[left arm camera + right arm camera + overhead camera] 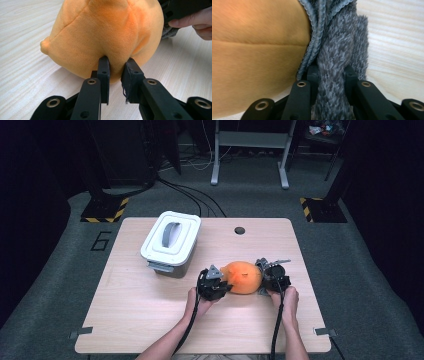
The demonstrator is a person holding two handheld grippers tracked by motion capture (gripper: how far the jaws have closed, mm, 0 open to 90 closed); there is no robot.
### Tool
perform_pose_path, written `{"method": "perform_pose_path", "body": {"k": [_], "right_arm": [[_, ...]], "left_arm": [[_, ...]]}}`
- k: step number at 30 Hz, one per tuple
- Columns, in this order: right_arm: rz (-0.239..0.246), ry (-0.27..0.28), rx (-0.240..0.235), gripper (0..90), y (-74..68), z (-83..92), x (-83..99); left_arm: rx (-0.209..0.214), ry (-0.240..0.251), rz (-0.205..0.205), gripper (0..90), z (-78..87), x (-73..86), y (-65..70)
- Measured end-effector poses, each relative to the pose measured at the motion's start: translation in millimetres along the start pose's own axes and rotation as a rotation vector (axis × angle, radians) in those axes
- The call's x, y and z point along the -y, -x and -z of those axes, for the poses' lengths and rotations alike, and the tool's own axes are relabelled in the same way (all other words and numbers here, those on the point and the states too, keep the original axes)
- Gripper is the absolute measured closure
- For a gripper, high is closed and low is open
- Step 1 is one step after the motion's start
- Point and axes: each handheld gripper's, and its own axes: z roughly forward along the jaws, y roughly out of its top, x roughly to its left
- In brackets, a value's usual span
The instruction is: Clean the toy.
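High view: orange plush toy [242, 277] lies on the wooden table [150, 320], held between left gripper [215, 285] and right gripper [274, 276]; lidded white bin [170, 243] stands well apart, up left.

Left gripper view: jaws pinch a fold of orange plush.

Right gripper view: jaws clamp the toy's grey furry part [337, 70].

Judgement: two-handed carry in hand; next, a level lift toward the bin, whose lid is on.
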Motion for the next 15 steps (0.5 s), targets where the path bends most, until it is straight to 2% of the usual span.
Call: {"method": "perform_pose_path", "body": {"k": [1, 2, 5, 10, 15], "right_arm": [[-0.012, -0.002, -0.006, 74.1, 0.1, 0.7, 0.4], [0.000, 0.008, -0.008, 74.0, 1.7, 1.4, 0.2], [-0.008, 0.025, -0.008, 73.9, 2.6, 9.4, -0.3], [-0.016, 0.095, 0.006, 74.1, 1.0, 40.5, -3.5], [0.005, 0.179, -0.025, 74.1, -5.1, 70.8, -7.6]], "left_arm": [[0.000, -0.001, -0.001, 76.8, 0.1, 0.0, -0.1], [0.000, -0.001, 0.000, 76.8, 0.3, 0.0, -0.1], [0.000, -0.003, 0.000, 76.7, 1.6, -0.2, -0.6], [0.002, -0.004, 0.007, 76.7, 0.9, 1.0, -1.0], [-0.004, -0.001, -0.002, 76.7, 0.4, 0.2, 1.3]]}}
